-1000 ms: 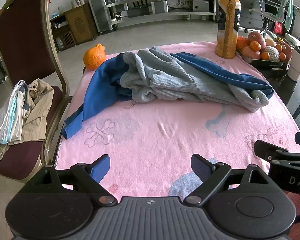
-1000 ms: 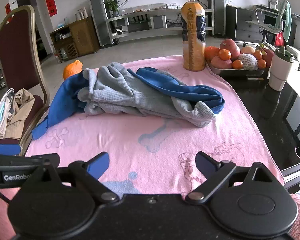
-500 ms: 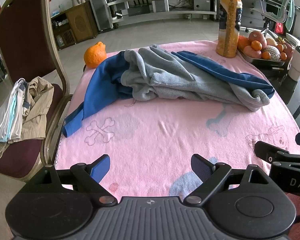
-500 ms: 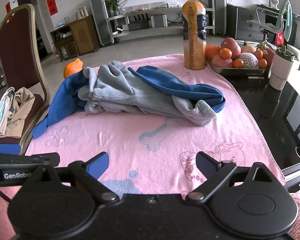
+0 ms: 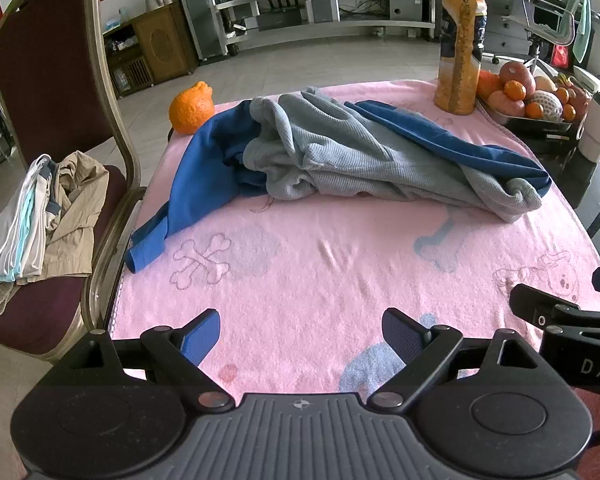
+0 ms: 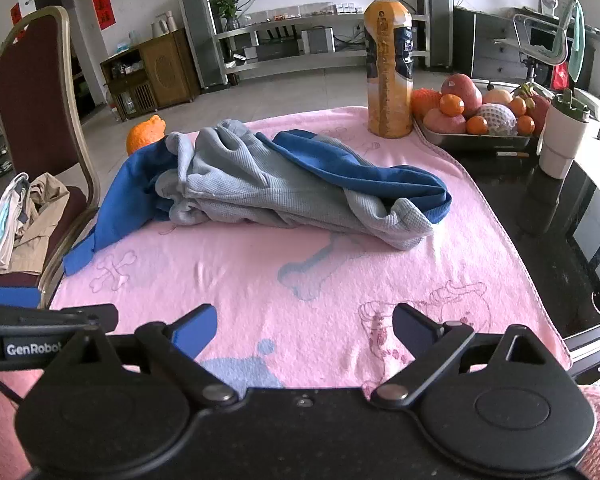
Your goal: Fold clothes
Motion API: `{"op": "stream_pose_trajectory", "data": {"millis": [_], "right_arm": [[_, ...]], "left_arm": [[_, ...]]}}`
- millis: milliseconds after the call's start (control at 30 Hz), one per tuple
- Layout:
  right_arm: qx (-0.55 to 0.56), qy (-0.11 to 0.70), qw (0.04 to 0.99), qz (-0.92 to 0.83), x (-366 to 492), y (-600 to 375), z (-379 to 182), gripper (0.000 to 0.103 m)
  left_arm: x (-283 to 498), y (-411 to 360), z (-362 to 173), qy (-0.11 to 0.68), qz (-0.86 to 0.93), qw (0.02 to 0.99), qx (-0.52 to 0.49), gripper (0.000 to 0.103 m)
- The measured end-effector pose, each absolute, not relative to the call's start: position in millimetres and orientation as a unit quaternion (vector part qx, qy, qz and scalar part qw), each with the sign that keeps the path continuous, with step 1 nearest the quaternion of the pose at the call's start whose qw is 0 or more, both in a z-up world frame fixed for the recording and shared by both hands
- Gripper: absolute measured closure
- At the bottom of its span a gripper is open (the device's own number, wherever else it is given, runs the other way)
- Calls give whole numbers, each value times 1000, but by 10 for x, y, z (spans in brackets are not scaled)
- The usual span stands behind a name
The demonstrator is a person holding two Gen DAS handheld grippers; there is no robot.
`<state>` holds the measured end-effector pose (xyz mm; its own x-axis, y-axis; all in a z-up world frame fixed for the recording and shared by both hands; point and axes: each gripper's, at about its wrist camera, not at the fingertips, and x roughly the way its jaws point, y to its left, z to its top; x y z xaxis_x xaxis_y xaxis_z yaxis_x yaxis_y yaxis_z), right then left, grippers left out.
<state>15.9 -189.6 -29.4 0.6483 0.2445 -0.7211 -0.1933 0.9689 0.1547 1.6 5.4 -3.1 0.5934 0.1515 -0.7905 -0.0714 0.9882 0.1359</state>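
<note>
The crumpled grey-and-blue garment (image 5: 364,160) lies at my twelve o'clock on the pink blanket (image 5: 300,280), long axis running from ten to two (blue sleeve trailing toward eight), well apart from my left gripper (image 5: 300,334) and right gripper (image 6: 304,330), both spread and empty.

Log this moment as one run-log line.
phase: pre-grasp | left gripper: open, empty | right gripper: open, empty | blue-and-grey garment: crumpled, unfolded on pink blanket | contact: none
</note>
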Motion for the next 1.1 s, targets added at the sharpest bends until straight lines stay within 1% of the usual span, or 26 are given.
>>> {"op": "stream_pose_trajectory", "data": {"millis": [400, 600, 733, 867, 933, 1000, 1033, 1067, 1100], "right_arm": [[36, 400, 908, 121, 167, -1914, -284, 7], [62, 384, 913, 122, 303, -2018, -120, 7], [123, 378, 907, 138, 584, -2160, 27, 7], [195, 370, 896, 146, 971, -2329, 111, 6], [238, 370, 885, 150, 1197, -2422, 80, 6], [279, 373, 870, 161, 1431, -2514, -43, 7], [298, 376, 861, 166, 1555, -2558, -122, 8], [308, 377, 858, 166, 1635, -2588, -209, 12], [317, 377, 854, 166, 1715, -2617, -296, 21]], "left_arm": [[30, 80, -30, 450, 64, 890, 42, 14], [192, 315, 143, 436, 84, 896, 21, 13], [398, 532, 283, 424, 102, 900, 1, 13], [691, 731, 346, 424, 110, 899, -19, 18], [852, 826, 331, 432, 111, 894, -36, 19], [1021, 895, 239, 446, 104, 887, -55, 22], [1096, 919, 191, 451, 103, 884, -63, 24], [1166, 936, 139, 456, 102, 882, -67, 25], [1247, 955, 88, 460, 101, 879, -72, 26]]}}
